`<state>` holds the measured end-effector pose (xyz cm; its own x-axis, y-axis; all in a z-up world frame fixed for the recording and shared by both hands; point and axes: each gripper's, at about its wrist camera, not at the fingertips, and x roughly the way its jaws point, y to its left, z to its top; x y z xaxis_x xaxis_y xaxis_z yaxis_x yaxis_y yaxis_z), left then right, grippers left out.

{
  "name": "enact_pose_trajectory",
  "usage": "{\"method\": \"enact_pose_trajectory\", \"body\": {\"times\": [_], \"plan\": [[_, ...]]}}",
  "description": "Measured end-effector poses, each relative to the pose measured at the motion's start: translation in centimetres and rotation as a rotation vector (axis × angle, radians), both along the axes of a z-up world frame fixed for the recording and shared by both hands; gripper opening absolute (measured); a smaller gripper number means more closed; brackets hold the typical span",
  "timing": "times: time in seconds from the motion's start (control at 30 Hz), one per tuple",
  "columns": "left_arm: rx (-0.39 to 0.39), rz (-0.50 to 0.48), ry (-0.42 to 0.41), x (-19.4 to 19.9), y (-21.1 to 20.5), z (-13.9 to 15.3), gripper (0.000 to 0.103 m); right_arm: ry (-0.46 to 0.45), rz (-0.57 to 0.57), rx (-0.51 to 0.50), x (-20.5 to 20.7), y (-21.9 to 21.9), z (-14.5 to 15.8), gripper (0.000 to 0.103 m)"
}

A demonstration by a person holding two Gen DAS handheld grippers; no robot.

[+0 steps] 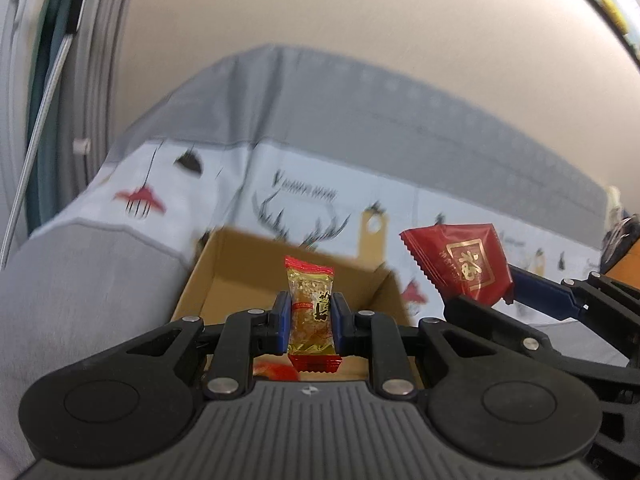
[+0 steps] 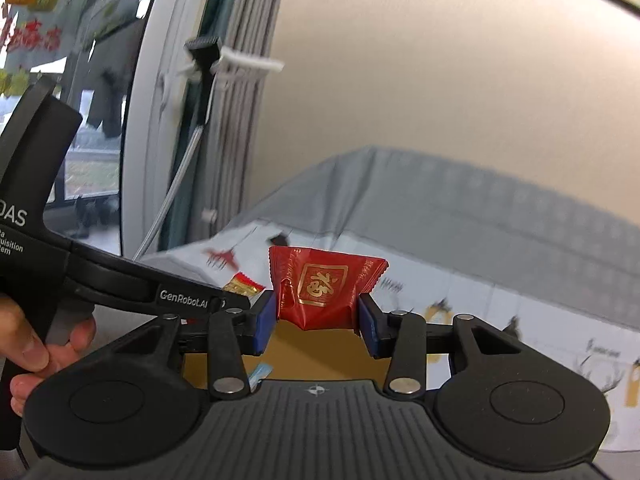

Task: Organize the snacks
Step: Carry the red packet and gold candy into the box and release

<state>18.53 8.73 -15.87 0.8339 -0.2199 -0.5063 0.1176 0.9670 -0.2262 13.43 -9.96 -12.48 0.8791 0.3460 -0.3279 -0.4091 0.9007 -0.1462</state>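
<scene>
Item 1: gold peanut candy (image 1: 311, 312), clear wrapper w/ red ends. Long axis upright, 12–6 o'clock; clamped mid-body by left gripper (image 1: 311, 322), above open cardboard box (image 1: 224, 276).

Item 2: red foil packet (image 2: 320, 286), gold emblem. Long axis 9–3 o'clock, emblem facing cam; right gripper (image 2: 318, 320) grasps its lower part, bulk sticking out toward 12. Hand (image 2: 28, 344) at 9 o'clock.
</scene>
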Motion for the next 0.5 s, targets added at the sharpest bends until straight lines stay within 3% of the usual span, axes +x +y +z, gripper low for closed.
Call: {"method": "enact_pose_trajectory", "body": {"times": [0.13, 0.3, 0.33, 0.37, 0.4, 0.43, 0.5], "plan": [[0.013, 0.002, 0.095, 2.0, 0.9, -4.2, 0.022, 0.105, 0.008, -0.006, 2.7, 1.3, -3.2, 0.046], [0.018, -0.007, 0.229, 4.4, 1.2, -9.4, 0.024, 0.330, -0.022, 0.029, 6.2, 1.1, -8.5, 0.049], [0.040, 0.010, 0.241, 4.4, 1.0, -9.9, 0.033, 0.374, -0.033, 0.034, 6.7, 1.0, -9.5, 0.058], [0.048, 0.025, 0.246, 4.4, 1.1, -10.0, 0.053, 0.405, -0.046, 0.033, 7.0, 1.2, -10.4, 0.067], [0.043, 0.026, 0.242, 4.1, 1.2, -10.0, 0.062, 0.435, -0.055, 0.036, 7.1, 1.3, -11.1, 0.079], [0.032, 0.021, 0.233, 3.7, 1.4, -9.8, 0.073, 0.450, -0.054, 0.045, 7.0, 1.5, -11.6, 0.080], [0.030, 0.031, 0.223, 3.0, 1.7, -9.1, 0.081, 0.474, -0.083, 0.062, 6.3, 1.2, -11.9, 0.084]]}}
